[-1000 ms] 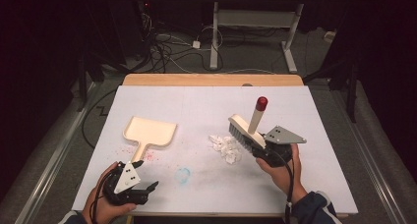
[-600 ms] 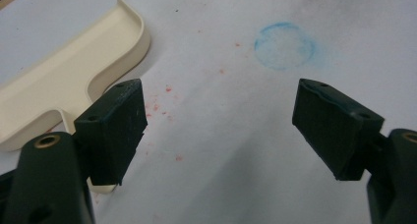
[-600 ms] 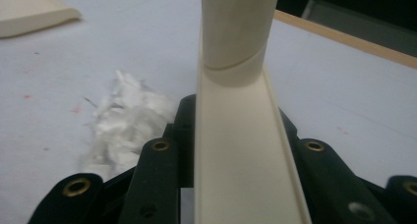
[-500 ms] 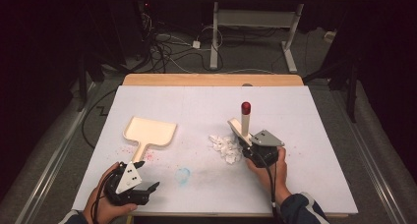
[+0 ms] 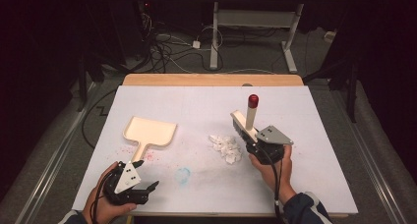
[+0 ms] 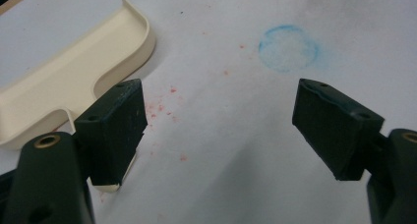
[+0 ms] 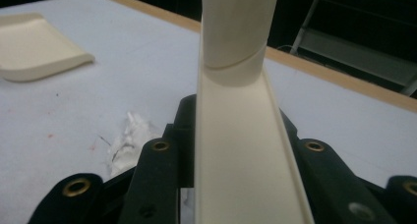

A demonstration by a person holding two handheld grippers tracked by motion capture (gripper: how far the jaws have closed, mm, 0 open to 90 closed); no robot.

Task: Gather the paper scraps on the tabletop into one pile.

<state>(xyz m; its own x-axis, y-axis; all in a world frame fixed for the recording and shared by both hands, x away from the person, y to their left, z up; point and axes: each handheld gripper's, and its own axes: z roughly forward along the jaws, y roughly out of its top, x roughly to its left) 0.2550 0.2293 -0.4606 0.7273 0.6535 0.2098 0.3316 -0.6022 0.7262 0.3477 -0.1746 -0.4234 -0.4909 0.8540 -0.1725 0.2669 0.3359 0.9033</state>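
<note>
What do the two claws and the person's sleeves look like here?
Both the left claw and the right claw are black, each topped by a grey three-cornered plate with dark dots and trailing a black cable. Jaw arms carry brass-ringed holes. The sleeves are dark blue.

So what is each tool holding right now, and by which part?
The right tool is shut on the brush, clamping its cream head block; the red-tipped handle points up. The left tool is open and holds nothing, beside the dustpan handle.

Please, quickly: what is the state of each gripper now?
Left gripper: open, holding nothing, beside the dustpan.
Right gripper: closed on the brush.
</note>
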